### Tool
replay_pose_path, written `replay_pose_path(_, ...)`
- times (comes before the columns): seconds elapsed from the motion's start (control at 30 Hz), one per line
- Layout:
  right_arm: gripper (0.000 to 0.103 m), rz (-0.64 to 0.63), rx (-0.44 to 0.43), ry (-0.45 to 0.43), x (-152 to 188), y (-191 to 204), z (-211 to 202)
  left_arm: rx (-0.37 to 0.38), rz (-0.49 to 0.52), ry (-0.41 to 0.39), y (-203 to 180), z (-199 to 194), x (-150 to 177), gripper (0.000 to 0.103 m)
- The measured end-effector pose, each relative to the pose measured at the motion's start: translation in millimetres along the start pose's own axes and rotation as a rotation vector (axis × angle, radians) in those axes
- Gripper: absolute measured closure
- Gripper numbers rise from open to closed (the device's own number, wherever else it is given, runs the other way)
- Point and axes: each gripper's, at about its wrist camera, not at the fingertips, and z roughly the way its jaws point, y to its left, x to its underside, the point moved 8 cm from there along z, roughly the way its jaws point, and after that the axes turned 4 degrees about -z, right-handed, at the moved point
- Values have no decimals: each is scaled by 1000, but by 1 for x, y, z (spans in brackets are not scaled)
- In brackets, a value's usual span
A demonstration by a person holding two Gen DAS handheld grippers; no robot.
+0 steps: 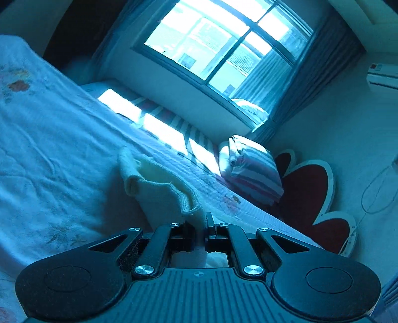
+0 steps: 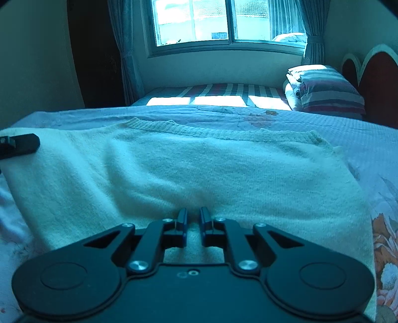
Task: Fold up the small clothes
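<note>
A cream knitted sweater (image 2: 199,169) lies spread across the bed, its ribbed hem along the far side. My right gripper (image 2: 194,215) sits low at the sweater's near edge. Its jaws are nearly together, with a bunch of the knit pinched between them. In the left wrist view my left gripper (image 1: 202,221) is shut on a corner of the same sweater (image 1: 154,188), which rises off the sheet in a raised fold. A black finger (image 2: 20,145) of the left gripper shows at the sweater's left end in the right wrist view.
The bed wears a pale floral sheet (image 1: 49,149). A folded striped quilt (image 2: 328,89) lies by the red scalloped headboard (image 2: 373,82) on the right. A second striped bed (image 2: 223,92) stands under the window (image 2: 223,20), between curtains.
</note>
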Motion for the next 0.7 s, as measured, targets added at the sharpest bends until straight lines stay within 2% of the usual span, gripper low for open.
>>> replay_pose_path(0.03, 87, 58, -18, -27, -1, -11, -10, 19, 57, 11, -19, 4, 4, 97)
replay_pose_path(0.17, 86, 261, 1, -126, 4, -77, -58, 95, 214, 74, -82, 25, 36, 97)
replay_pose_path(0.3, 86, 355, 70, -166, 20, -145, -106, 144, 332, 172, -128, 47, 82, 97)
replay_pose_path(0.43, 83, 395, 111, -166, 39, -184, -137, 186, 491, 307, -157, 58, 140, 97)
replay_pose_path(0.5, 82, 406, 123, -157, 48, -196, -144, 181, 533, 364, -163, 58, 159, 97)
replay_pose_path(0.6, 80, 433, 117, -139, 61, -205, -146, 175, 554, 365, -159, 55, 162, 96)
replay_pose_path(0.67, 79, 438, 103, -133, 67, -203, -146, 207, 562, 380, -161, 48, 163, 75)
replay_pose_path(0.7, 79, 438, 95, -130, 69, -200, -146, 251, 551, 386, -163, 41, 163, 44)
